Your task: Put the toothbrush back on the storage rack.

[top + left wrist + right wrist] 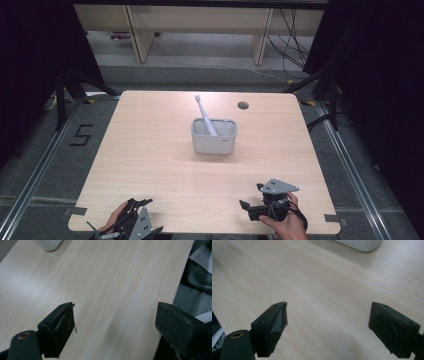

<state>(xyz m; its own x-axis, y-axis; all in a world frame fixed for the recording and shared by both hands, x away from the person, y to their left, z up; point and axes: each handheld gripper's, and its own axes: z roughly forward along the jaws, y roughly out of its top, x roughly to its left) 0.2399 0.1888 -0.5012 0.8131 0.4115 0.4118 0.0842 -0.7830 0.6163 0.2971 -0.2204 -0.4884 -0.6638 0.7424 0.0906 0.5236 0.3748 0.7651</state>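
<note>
Pale wood is under my two tongs, a table [150, 165] standing on grey floor with dark curtains at both sides. I hold my left tongs [141, 216] at the near edge, close to the near left corner, and in the left gripper view its two black jaws stand wide with nothing between them. My right tongs [252, 196] is near the near right corner, jaws also wide and empty, as the right gripper view shows over bare wood.

My things are well apart from both tongs: a white holder [214, 136] stands around the middle of the table, a little toward the far edge, and a white toothbrush [204, 114] leans inside it, head up and tilted to the far left.

I think the risks are these. The holder looks light, so if I pull the toothbrush sideways and not along its lean, the holder can tip or slide. The handle is thin and smooth, so jaws closing off-centre can let it turn or slip out. Also, coming in too low, I can bump the rim.

Count: one table, one holder, one toothbrush, two tongs.
</note>
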